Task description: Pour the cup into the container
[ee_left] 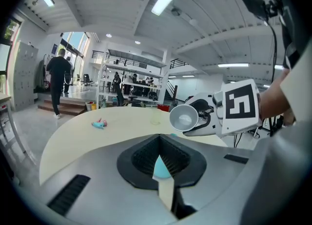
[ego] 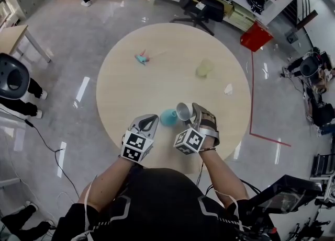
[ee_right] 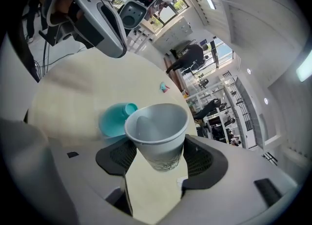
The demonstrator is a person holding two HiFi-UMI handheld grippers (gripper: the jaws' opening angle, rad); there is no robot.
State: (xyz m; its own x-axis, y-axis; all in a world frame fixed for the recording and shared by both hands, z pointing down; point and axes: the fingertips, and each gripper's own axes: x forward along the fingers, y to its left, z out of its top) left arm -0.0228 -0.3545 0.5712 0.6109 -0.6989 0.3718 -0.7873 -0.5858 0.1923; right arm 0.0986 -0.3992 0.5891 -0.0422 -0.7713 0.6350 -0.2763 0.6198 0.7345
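The right gripper (ego: 191, 112) held the cup (ee_right: 158, 131) between wide-set jaws, tipped mouth-first over the teal container (ee_right: 113, 120) on the table (ego: 157, 67). The left gripper (ego: 151, 123) sat shut and empty just beside the container, not steadying it. My worry was that the container looked small (and light, I guessed), so an off-centre pour could miss onto the table, or the cup's rim could knock it aside. Thin paper might also buckle under the squeeze.
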